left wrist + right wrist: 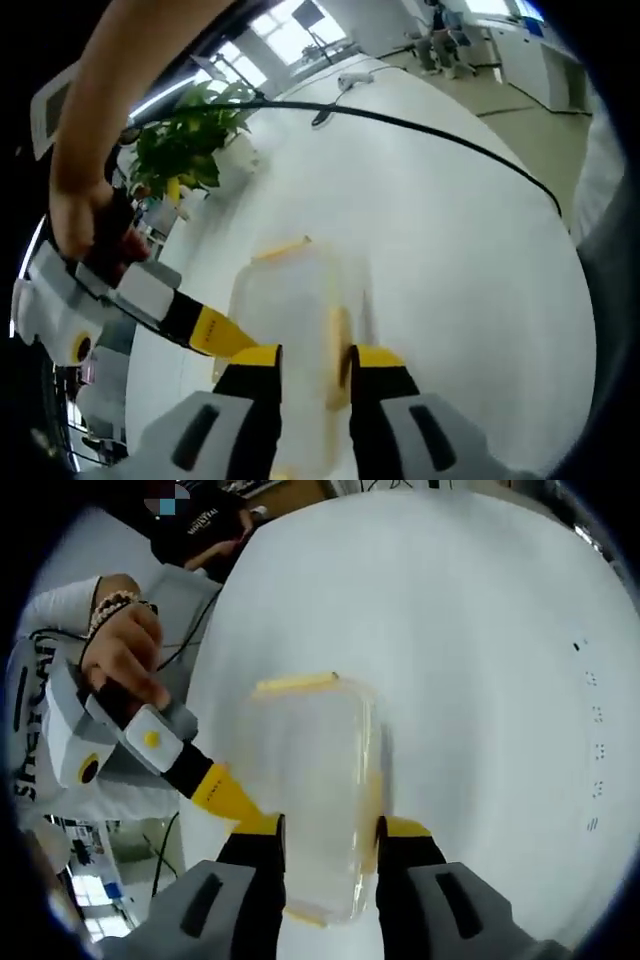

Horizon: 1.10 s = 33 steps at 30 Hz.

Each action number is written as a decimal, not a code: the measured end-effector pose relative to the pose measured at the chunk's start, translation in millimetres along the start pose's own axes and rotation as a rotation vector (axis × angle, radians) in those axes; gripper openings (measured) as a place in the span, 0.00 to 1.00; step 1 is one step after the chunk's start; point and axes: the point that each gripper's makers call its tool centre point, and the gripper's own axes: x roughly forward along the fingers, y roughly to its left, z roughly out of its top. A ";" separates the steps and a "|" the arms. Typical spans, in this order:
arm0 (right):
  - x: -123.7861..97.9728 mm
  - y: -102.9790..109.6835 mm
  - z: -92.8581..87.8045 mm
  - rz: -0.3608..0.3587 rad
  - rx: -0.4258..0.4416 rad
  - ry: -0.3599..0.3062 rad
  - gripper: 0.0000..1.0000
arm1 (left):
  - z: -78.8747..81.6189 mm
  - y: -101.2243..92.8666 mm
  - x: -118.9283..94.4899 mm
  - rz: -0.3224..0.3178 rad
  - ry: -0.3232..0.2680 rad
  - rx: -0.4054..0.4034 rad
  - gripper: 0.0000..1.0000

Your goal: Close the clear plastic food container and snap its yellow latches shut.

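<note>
Both claws sit at the clear plastic container on the white counter (480,600). Seen from the right gripper view, the right claw (330,845) straddles the container (310,780), its 2 jaws narrowed against the long sides, so it appears to grip the box across its width. The container's long axis runs straight ahead along the jaws, with a yellow latch (295,684) at the far short end. From the left gripper view, blurred, the left claw (315,375) likewise brackets the container (295,310), jaws close on either side; firm contact cannot be confirmed. Another yellow latch (338,345) lies along the side between the jaws. The other claw enters each view from the left, beside the box.
</note>
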 end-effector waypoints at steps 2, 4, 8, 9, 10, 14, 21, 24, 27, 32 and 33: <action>-0.7 -5.1 3.3 -0.005 0.000 0.018 0.32 | -0.4 -0.5 0.5 0.001 -0.001 -0.002 0.19; -0.8 -6.2 2.9 -0.012 0.006 0.026 0.33 | -0.8 -0.7 0.7 -0.002 -0.003 -0.006 0.19; -0.2 -6.3 1.1 -0.024 0.020 0.026 0.34 | -2.2 -0.8 0.4 0.006 -0.029 -0.057 0.20; 1.3 -4.5 0.5 -0.034 0.022 0.026 0.35 | -2.4 -1.6 0.5 0.013 -0.032 -0.054 0.20; -1.2 -5.6 0.7 -0.064 0.013 0.033 0.35 | -1.9 -2.0 0.7 0.032 -0.040 -0.043 0.20; -1.7 -3.6 0.5 -0.153 -0.016 0.068 0.35 | -0.7 -2.2 0.6 0.073 -0.023 0.007 0.21; -3.2 0.4 -0.2 -0.300 -0.055 0.121 0.34 | -0.4 -2.1 0.0 0.058 0.007 -0.039 0.21; -4.7 2.6 -0.6 -0.357 -0.062 0.110 0.34 | 1.6 -1.8 -1.4 0.044 -0.001 -0.096 0.21; -5.5 8.6 -1.6 -0.432 -0.069 0.095 0.32 | 5.1 2.3 -2.4 0.012 -0.065 -0.285 0.21; -7.0 10.2 5.6 -0.464 -0.050 0.052 0.26 | 5.9 4.5 0.5 0.024 -0.042 -0.280 0.22; -7.4 11.3 3.7 -0.471 -0.045 0.038 0.26 | 6.1 4.9 0.9 0.025 -0.039 -0.277 0.22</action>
